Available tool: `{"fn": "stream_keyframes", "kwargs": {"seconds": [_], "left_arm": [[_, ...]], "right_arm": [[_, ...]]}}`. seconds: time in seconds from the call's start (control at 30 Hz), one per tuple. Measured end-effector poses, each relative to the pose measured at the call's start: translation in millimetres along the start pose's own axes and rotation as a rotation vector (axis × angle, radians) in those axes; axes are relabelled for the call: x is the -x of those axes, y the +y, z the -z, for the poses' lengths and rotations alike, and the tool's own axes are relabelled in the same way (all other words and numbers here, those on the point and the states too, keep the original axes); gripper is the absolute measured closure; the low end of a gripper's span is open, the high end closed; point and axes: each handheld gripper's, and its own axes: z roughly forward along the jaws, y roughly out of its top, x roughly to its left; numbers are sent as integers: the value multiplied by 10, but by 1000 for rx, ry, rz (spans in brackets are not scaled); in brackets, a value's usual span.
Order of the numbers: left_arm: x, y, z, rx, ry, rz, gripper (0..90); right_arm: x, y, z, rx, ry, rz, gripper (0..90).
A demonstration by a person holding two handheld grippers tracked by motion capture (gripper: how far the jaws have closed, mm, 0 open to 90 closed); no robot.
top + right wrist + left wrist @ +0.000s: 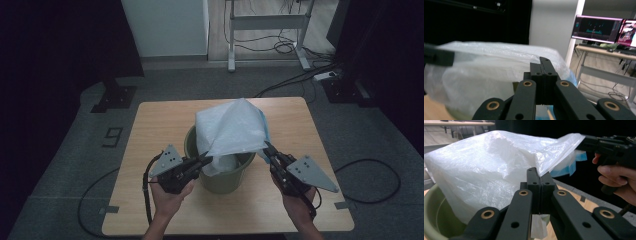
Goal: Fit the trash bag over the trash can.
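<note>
Both grippers are clenched on the mouth of a white plastic bag (231,131) that stands puffed up in a green bin (222,175) near the middle of the wooden table (155,125): the left gripper (206,161) pinches the near-left edge, the right gripper (267,148) the edge with the blue trim. The step looks like lining the bin, and the next move probably calls for spreading the opening and drawing it down over the rim. Grey floor, cables (365,175) and a desk frame (267,22) surround the table in a dim room.
</note>
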Motion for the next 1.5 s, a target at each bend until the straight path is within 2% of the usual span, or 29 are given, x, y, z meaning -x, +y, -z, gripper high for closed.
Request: {"fn": "stream_keyframes", "kwargs": {"seconds": [0.13, 0.2, 0.3, 0.37, 0.57, 0.7, 0.77, 0.97, 1.07, 1.13, 1.3, 1.37, 1.43, 1.5], "left_arm": [[-38, -29, 28, 13, 13, 25, 896], [-87, -62, 67, 27, 12, 55, 897], [-109, -90, 85, 31, 16, 71, 899], [-109, -96, 89, 28, 17, 68, 898], [-100, -93, 84, 32, 16, 68, 899], [-102, -99, 77, 34, 16, 71, 898], [-104, -102, 80, 37, 18, 71, 899], [-127, -113, 134, 73, 24, 79, 900], [-141, -119, 172, 86, 28, 83, 900], [-176, -123, 227, 113, 27, 102, 900], [-206, -132, 260, 118, 29, 106, 899], [-212, -138, 264, 130, 28, 111, 899], [-231, -140, 275, 141, 28, 122, 900], [-259, -142, 291, 152, 26, 139, 900]], "right_arm": [[-23, -225, -6, -38, 18, -29, 743], [-62, -372, -13, -53, 33, -73, 614], [-129, -564, -7, -64, 34, -139, 503], [-158, -639, 4, -68, 31, -176, 469], [-182, -674, -16, -78, 17, -190, 435], [-177, -707, -96, -93, 4, -198, 477], [-163, -720, -123, -94, 7, -209, 598], [-121, -720, -149, -113, -3, -183, 869], [-92, -700, -144, -114, -8, -163, 880], [-51, -671, -138, -118, -22, -143, 879], [-54, -630, -134, -115, -34, -80, 879], [-56, -617, -134, -114, -37, -64, 853], [-44, -616, -139, -115, -45, -68, 792], [-17, -631, -139, -117, -38, -97, 780]]}}
